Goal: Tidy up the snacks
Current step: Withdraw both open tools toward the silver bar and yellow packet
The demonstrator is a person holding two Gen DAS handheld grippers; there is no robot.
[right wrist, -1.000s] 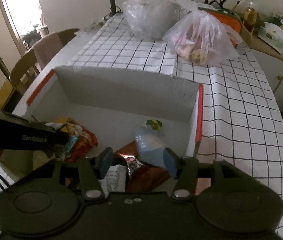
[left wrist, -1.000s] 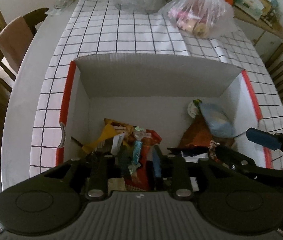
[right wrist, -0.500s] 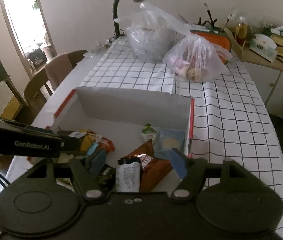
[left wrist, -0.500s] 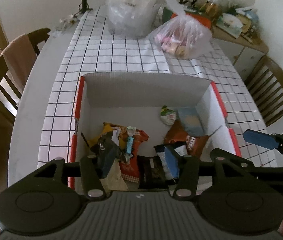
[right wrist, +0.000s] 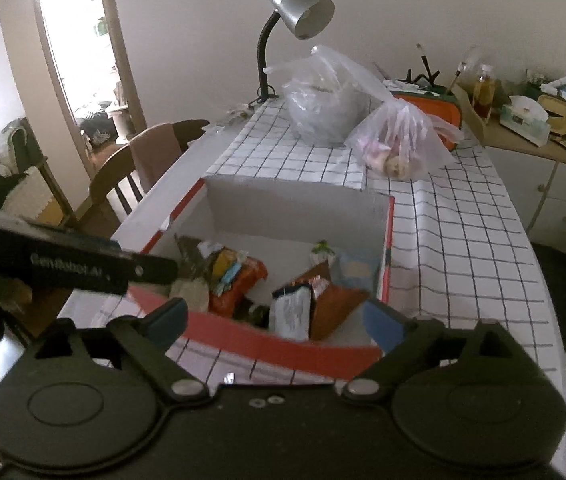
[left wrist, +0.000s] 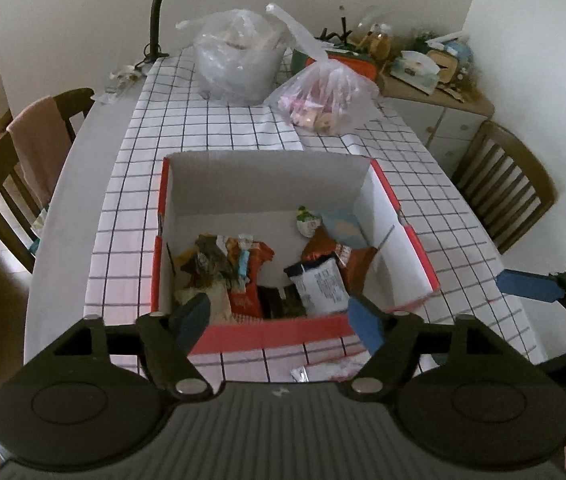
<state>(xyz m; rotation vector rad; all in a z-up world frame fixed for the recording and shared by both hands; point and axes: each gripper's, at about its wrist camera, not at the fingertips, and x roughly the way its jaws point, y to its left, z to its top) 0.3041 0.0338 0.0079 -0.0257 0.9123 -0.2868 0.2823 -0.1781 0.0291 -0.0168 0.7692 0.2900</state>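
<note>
Left gripper [left wrist: 277, 322]: jaws stand wide apart, have just been opening, and hold nothing; only the near red wall of the box shows between the blue pads. Right gripper [right wrist: 283, 320]: jaws spread to nearly their widest, also just opening, also empty. Both tools sit back from the box [left wrist: 419, 246], at its 6 o'clock side and above its near rim. The snacks lie inside the box in two clusters: a heap of mixed wrappers [left wrist: 223, 268] at 8 o'clock on the floor, and at 4 o'clock a white packet [left wrist: 321, 286] leaning on an orange-brown bag [left wrist: 357, 258], with a pale blue pouch [left wrist: 343, 228] and a small round cup [left wrist: 307, 222] behind them at 2 o'clock. One further packet [left wrist: 323, 372] lies on the checked tablecloth [left wrist: 211, 128] outside the box, at 6 o'clock, just under the left gripper. The step in hand appears to be withdrawal after release. To do it well, keep the jaws open and clear the rim before moving sideways, so no wrapper is dragged out. The loose packet is probably the next pick; approach it flat and low. Two plastic bags [left wrist: 323, 96] stand at 12 o'clock beyond the box, beside a desk lamp [right wrist: 299, 16].
</note>
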